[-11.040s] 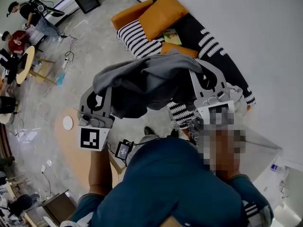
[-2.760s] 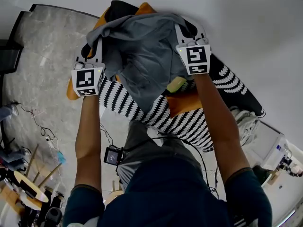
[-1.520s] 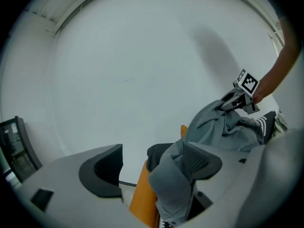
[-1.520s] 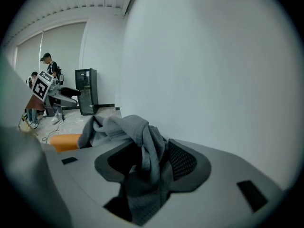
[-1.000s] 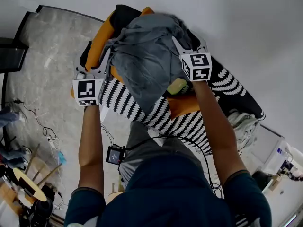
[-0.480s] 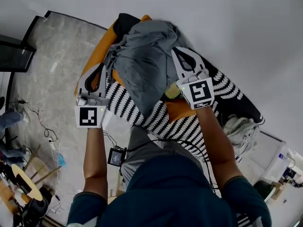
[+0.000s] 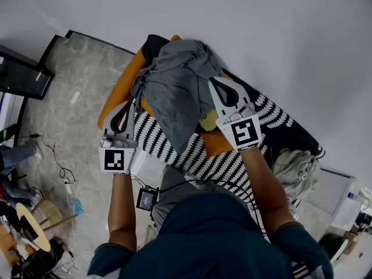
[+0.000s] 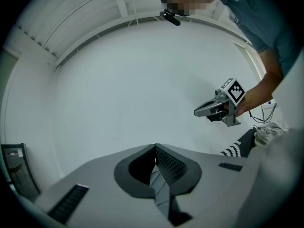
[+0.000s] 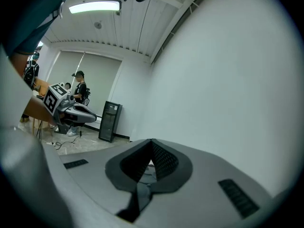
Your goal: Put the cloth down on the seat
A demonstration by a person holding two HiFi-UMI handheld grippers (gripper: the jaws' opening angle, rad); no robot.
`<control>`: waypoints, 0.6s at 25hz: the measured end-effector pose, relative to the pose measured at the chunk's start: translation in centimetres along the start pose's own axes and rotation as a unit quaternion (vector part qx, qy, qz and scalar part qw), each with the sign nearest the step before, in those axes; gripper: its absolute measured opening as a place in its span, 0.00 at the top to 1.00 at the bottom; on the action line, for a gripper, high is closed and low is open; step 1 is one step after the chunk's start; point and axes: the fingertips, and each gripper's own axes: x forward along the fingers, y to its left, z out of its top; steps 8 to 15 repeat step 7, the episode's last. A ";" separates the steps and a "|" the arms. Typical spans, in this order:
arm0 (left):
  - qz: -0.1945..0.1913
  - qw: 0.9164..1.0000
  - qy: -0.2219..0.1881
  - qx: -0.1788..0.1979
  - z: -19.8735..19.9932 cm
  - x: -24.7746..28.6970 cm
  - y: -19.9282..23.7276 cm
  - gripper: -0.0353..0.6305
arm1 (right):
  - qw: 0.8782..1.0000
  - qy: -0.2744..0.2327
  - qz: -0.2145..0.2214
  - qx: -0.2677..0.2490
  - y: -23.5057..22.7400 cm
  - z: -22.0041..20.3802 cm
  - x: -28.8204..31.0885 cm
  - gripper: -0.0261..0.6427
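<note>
The grey cloth (image 7: 173, 89) lies crumpled on the sofa seat (image 7: 187, 151), over the orange cushions and the black-and-white striped cover. Neither gripper touches it. My left gripper (image 7: 128, 106) hovers to the left of the cloth, over the sofa's front edge, shut and empty. My right gripper (image 7: 214, 81) hangs beside the cloth's right edge, also shut with nothing in it. In the left gripper view the left gripper (image 8: 154, 149) has its jaws together and faces the bare wall, with the right gripper (image 8: 214, 110) off to the side. In the right gripper view the right gripper (image 9: 151, 144) is shut too.
An orange cushion (image 7: 121, 87) borders the sofa's left side. A yellow-green object (image 7: 207, 121) sits by the cloth's lower edge. A pale bundle (image 7: 293, 166) lies at the sofa's right end. A white wall stands behind. A black cabinet (image 9: 110, 120) and people (image 9: 78, 87) are across the room.
Both grippers have let go of the cloth and pulled back toward me, away from the sofa. Their jaws have shut. The cloth stays on the seat.
</note>
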 end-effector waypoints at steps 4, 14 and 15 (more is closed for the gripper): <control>0.002 1.000 -0.002 0.008 1.7 -2.3 -1.7 0.94 | 1.000 -0.005 0.008 -0.009 0.9 1.8 -3.5 0.94; 0.006 1.000 0.000 0.011 2.8 -4.0 -2.9 0.94 | 1.000 -0.009 0.014 -0.014 1.5 2.9 -6.1 0.94; 0.006 1.000 0.000 0.011 2.8 -4.0 -2.9 0.94 | 1.000 -0.009 0.014 -0.014 1.5 2.9 -6.1 0.94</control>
